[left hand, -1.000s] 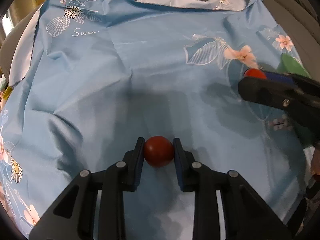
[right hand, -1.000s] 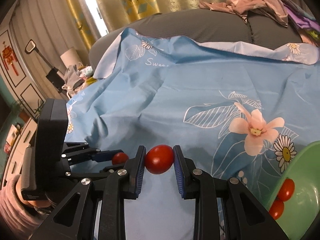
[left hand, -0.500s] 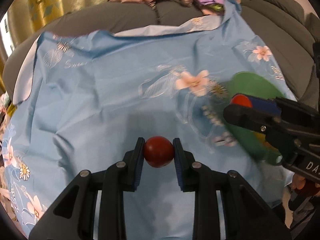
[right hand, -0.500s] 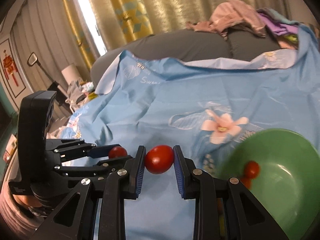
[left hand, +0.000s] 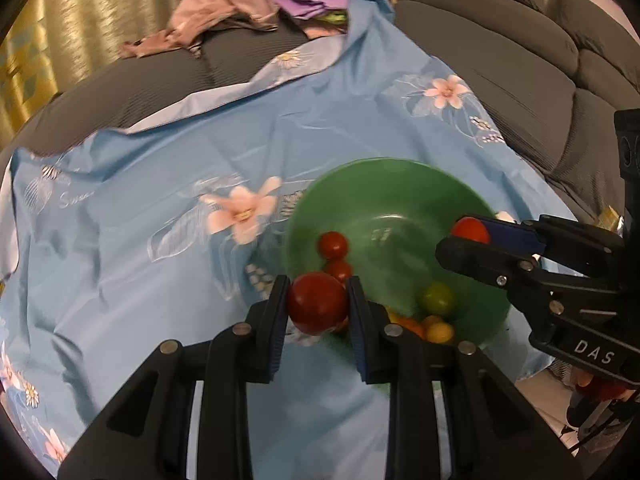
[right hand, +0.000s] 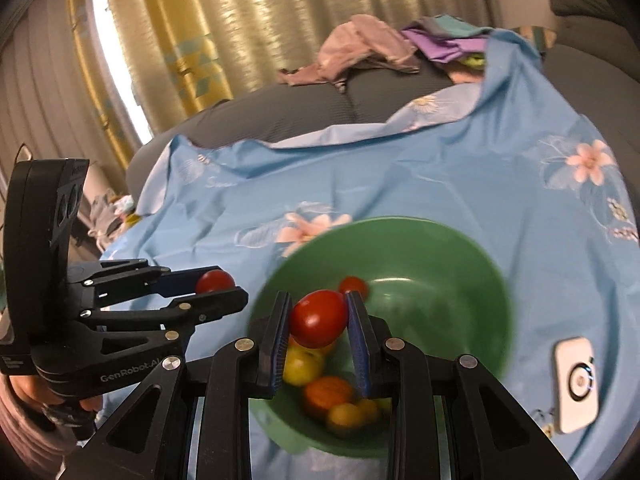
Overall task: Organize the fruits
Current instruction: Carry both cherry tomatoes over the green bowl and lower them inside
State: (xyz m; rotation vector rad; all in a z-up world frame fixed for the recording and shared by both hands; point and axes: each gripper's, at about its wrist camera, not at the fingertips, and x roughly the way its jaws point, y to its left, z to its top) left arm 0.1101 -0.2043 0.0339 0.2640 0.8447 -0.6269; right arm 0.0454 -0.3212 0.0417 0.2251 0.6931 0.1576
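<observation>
**Two tomatoes, both now over the bowl**

Two hand-held grippers, each pinching a red tomato, and the big change is what's underneath them: a second ago it was bare blue floral sheet, with the green bowl only peeking in at the edge. Now the green bowl (left hand: pixel 400 200) fills the middle of both wrist views. So the carry looks basically done, and I'd say the drop is what's left.

Left hand-held gripper (left hand: pixel 318 308) has its pads clamped on a dark red tomato (left hand: pixel 318 307), which sits over the bowl's near rim at about 7 o'clock of the bowl. Right hand-held gripper (right hand: pixel 318 318) is squeezed on its own tomato (right hand: pixel 319 317), over the bowl's left half, around 9 o'clock of the bowl. From the left view the right one comes in from 3 o'clock, over the bowl's right edge.

Already in the bowl: a couple of small red ones (left hand: pixel 333 245), a green one (left hand: pixel 437 300), plus yellow and orange ones low down (right hand: pixel 328 396). A small white device (right hand: pixel 575 384) lies on the sheet (left hand: pixel 160 184) at 3 o'clock of the bowl.
</observation>
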